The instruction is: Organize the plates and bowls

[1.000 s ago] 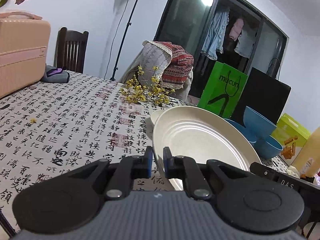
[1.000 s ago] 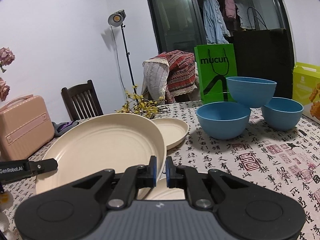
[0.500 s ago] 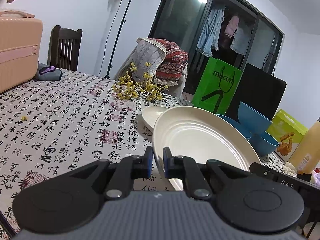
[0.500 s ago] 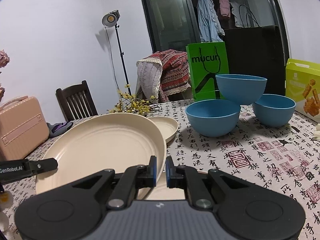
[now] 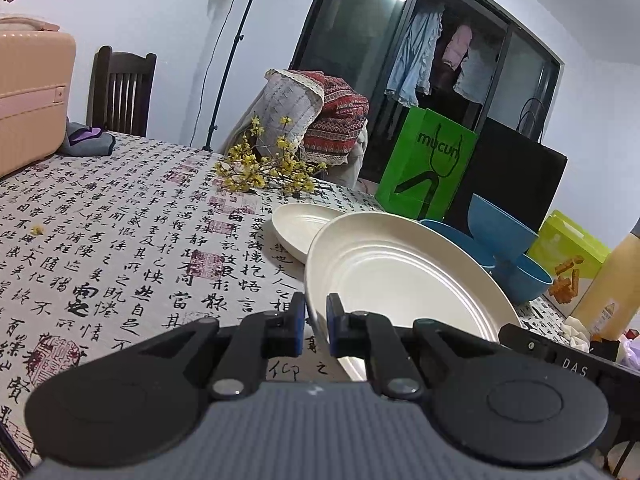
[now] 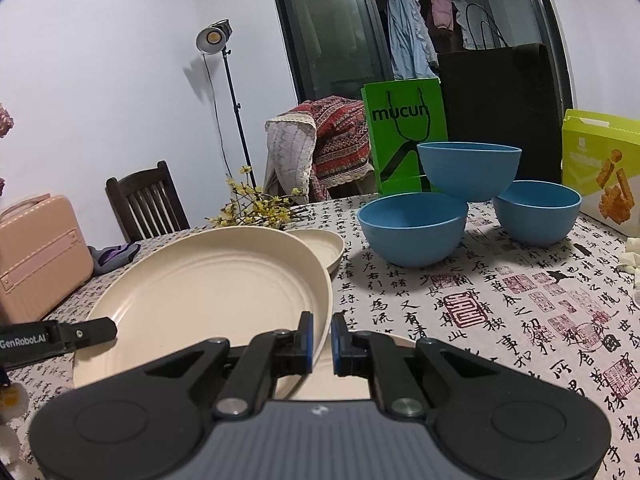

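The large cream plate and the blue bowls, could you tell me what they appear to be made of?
The large cream plate looks like matte plastic or a fibre composite, not glazed ceramic: its highlights are soft and dull and its rim is thin. The blue bowls look like the same kind of ware, evenly coloured, satin, with no glassy glare. Melamine is possible; the pictures cannot settle it.

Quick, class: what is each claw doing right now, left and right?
Left claw: shut on the large cream plate.
Right claw: shut on the same plate's opposite rim.
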Action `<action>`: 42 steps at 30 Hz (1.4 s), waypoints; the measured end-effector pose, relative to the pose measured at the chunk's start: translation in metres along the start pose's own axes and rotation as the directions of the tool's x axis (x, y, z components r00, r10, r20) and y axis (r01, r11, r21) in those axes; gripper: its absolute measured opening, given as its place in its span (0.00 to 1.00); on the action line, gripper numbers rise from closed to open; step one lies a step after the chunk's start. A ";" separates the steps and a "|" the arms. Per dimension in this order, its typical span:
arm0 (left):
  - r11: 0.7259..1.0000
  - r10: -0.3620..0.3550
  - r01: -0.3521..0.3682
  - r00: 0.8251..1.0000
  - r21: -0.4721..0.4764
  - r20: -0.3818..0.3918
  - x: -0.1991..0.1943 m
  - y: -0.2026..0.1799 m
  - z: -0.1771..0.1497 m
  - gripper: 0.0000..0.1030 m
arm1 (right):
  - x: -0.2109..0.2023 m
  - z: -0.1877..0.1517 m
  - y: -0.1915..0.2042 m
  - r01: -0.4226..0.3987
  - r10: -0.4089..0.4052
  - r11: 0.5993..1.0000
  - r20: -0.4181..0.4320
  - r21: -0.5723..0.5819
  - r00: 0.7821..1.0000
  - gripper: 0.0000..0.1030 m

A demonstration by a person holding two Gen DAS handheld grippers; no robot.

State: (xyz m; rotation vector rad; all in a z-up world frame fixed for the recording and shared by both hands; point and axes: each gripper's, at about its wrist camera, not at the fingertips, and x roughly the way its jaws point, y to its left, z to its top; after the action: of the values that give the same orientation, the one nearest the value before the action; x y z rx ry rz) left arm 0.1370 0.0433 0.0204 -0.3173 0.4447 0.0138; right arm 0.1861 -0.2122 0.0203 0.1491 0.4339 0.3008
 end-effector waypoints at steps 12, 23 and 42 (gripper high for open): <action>1.000 -0.019 0.019 1.000 0.014 -0.018 0.004 -0.010 -0.008 0.11 | -0.004 -0.006 -0.014 0.016 -0.015 1.000 -0.005 0.019 1.000 0.08; 0.999 -0.030 0.031 0.999 0.033 -0.039 0.010 -0.023 -0.014 0.11 | -0.007 -0.010 -0.029 0.029 -0.029 0.999 -0.009 0.045 1.000 0.08; 0.996 -0.040 0.046 0.996 0.073 -0.076 0.022 -0.042 -0.022 0.11 | -0.012 -0.016 -0.050 0.050 -0.049 0.996 -0.014 0.080 0.999 0.08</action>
State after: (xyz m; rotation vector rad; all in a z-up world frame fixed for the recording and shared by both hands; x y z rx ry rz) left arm 0.1515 -0.0045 0.0047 -0.2542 0.5107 -0.0569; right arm 0.1811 -0.2619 0.0003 0.2150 0.4613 0.2355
